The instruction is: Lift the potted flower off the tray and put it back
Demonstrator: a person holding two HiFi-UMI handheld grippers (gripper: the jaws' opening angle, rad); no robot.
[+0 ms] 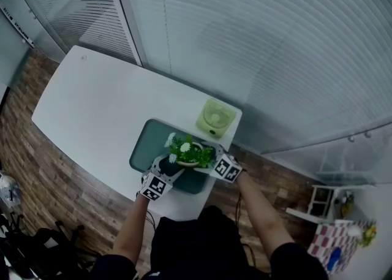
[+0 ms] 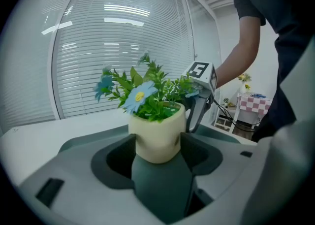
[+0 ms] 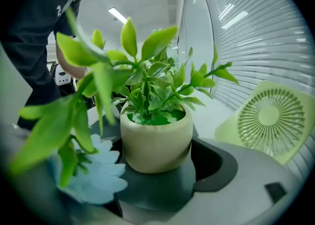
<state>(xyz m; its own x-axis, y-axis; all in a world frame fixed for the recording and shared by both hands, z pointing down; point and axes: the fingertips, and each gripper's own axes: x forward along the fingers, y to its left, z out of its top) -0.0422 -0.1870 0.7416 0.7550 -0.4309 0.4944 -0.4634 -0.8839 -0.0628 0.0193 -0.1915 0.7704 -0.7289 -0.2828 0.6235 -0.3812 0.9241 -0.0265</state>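
table (image 1: 92, 107): left gripper (image 1: 166, 167), right gripper (image 1: 208, 157) clamp cream pot (image 2: 157, 138)

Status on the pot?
Left tongs shut on pot. Right tongs round pot, grip hidden by leaves. Pot over tray. Fan beside tray, clear.

A white table (image 1: 92, 110) stands on a wood-plank floor (image 1: 43, 171), with slatted blinds (image 1: 257, 40) on its far side. At the table's near right end lies a dark green tray (image 1: 144, 143) — the potted flower (image 1: 188, 152) is over its right part. The left gripper (image 1: 168, 166) meets the pot from the near left, the right gripper (image 1: 207, 157) from the right. A pale green fan (image 1: 215, 117) is just beyond the tray.
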